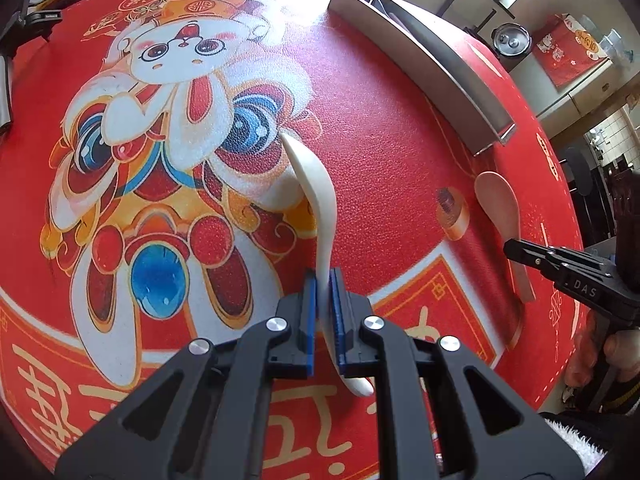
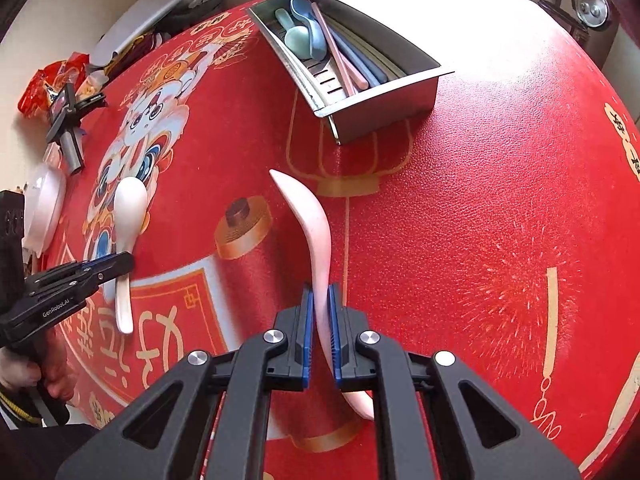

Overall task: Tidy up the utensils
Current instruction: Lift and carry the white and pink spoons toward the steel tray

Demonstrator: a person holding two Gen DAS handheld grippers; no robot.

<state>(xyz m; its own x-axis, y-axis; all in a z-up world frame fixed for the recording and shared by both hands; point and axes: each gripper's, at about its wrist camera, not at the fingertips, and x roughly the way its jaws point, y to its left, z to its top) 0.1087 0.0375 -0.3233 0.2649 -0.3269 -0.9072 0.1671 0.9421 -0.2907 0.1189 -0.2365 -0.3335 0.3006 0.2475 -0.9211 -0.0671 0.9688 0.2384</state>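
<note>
— Blue pads of my left gripper point(image 1: 324, 280) clamp the white spoon point(image 1: 316, 196) by its handle, above the red printed tablecloth point(image 1: 400, 168).

— And your right?

— Right gripper point(image 2: 321, 294) is closed on the pink spoon point(image 2: 310, 224), also off the cloth. Beyond it sits the steel utensil tray point(image 2: 380, 96), with spoons and chopsticks inside.

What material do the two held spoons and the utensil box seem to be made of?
White spoon and pink spoon: probably melamine plastic or ceramic; smooth, opaque, softly glossy, so it stays open. Utensil box: metal, likely stainless steel; grey brushed sheen, thin folded walls.
</note>
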